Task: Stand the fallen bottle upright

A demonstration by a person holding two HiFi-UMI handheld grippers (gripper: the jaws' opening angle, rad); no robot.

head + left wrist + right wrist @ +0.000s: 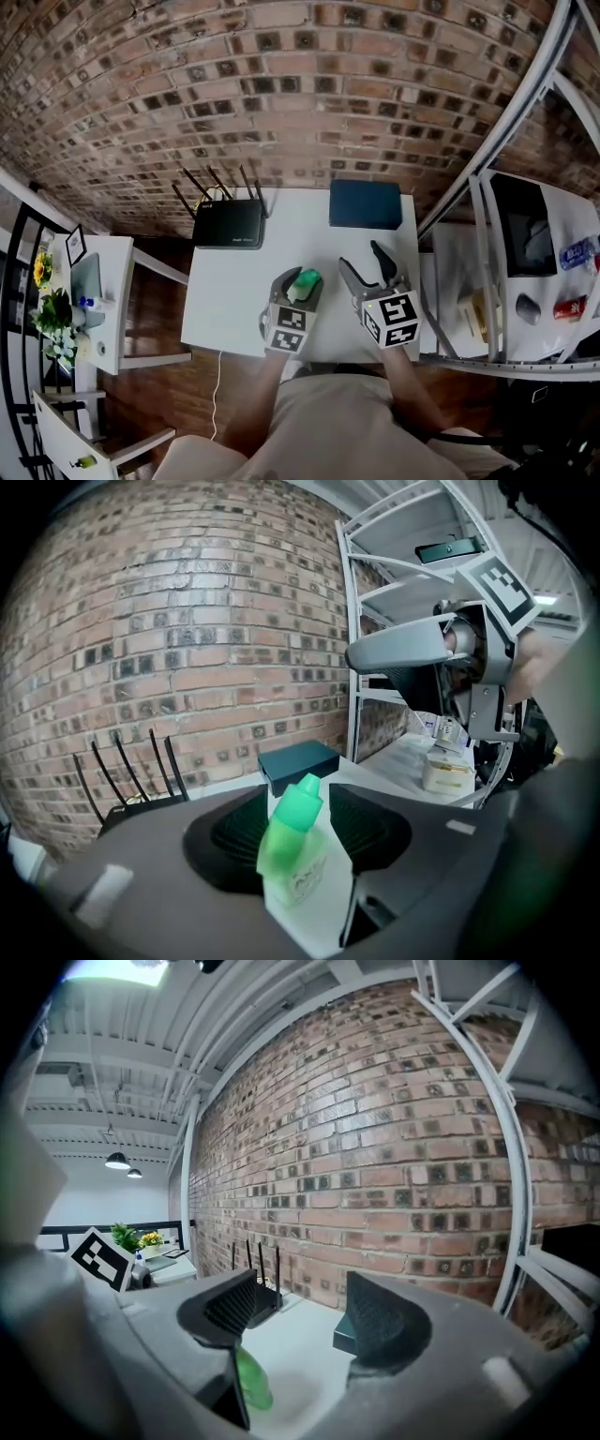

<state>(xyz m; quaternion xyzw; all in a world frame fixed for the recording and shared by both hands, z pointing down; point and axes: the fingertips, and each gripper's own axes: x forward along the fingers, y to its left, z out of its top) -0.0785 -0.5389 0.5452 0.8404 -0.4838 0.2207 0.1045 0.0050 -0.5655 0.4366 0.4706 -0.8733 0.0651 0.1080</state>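
One white desk (234, 309) against a brick wall (281, 94). Router (228, 223) and dark box (365, 203) sit at its far edge. Left gripper (295, 799): fingers (367, 829) partly open, not clamping. The bottle (292, 855) is between them, standing upright on the desk's front half, green cap up, with a gap showing on its right side. Right gripper (300, 1290) is just beside the left. Its fingers (375, 1321) are apart with nothing between them.
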